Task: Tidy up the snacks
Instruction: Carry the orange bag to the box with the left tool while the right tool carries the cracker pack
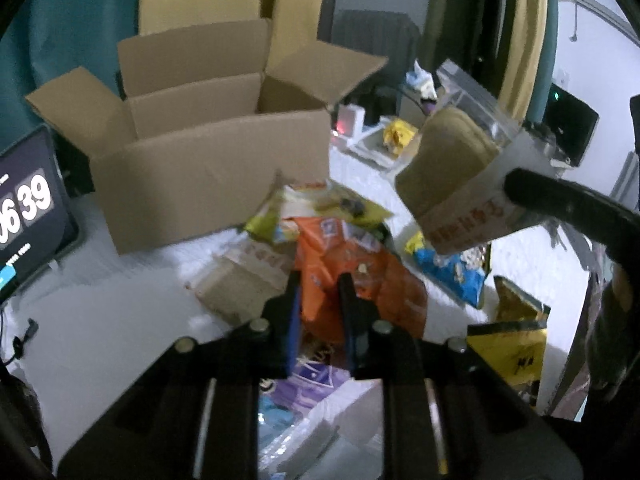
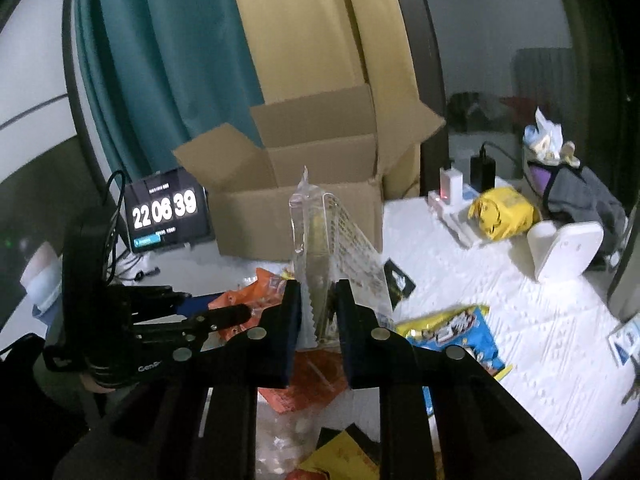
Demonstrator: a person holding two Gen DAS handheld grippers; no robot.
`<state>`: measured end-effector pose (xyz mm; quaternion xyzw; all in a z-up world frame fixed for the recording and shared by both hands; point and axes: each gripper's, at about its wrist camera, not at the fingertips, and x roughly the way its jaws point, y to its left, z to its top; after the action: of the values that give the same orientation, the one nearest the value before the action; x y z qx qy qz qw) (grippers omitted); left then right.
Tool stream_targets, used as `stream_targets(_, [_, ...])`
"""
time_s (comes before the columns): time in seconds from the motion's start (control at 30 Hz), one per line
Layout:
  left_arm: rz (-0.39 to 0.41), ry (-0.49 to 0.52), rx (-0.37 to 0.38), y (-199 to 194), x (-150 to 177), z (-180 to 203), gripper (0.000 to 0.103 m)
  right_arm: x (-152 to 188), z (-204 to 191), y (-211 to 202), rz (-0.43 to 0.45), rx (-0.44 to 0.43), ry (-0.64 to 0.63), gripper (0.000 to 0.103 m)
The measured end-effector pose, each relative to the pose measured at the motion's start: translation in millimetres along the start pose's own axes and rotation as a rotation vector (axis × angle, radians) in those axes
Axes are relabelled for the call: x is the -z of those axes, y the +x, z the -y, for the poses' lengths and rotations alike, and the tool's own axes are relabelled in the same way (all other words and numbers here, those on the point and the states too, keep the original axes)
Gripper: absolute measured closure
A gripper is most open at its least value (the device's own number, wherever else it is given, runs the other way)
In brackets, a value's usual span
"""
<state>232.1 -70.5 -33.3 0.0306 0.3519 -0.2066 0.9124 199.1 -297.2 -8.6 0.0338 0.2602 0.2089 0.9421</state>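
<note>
The open cardboard box (image 1: pixel 208 152) stands on the white table (image 1: pixel 120 288), with a tablet clock (image 2: pixel 166 210) just to its left and a pile of snack packs in front of it: an orange bag (image 1: pixel 352 264), a tan packet (image 1: pixel 240 276) and a blue bag (image 2: pixel 460 336). The right gripper (image 2: pixel 318 304) is raised in front of the box, its jaws clamped on a clear biscuit pack (image 1: pixel 452 172) held upright. The left gripper (image 1: pixel 318 300) hovers low over the orange bag, jaws slightly apart and holding nothing.
</note>
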Motion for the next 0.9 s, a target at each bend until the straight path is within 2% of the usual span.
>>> stream_targets(0.43, [0.181, -0.059, -0.069, -51.2, -41.3, -36.9, 0.085, -51.4, -10.3, 3.4, 0.097, 0.002, -0.083, 0.084])
stream_targets(0.6, [0.236, -0.076, -0.105, -58.6, -59.9, -58.2, 0.085, -74.1, -16.9, 12.8, 0.133, 0.0, -0.112, 0.084])
stream_targets(0.9, [0.321, -0.108, -0.15, -58.4, -93.6, -91.5, 0.085, -100.6, -26.0, 45.1, 0.142, -0.012, -0.147, 0.084])
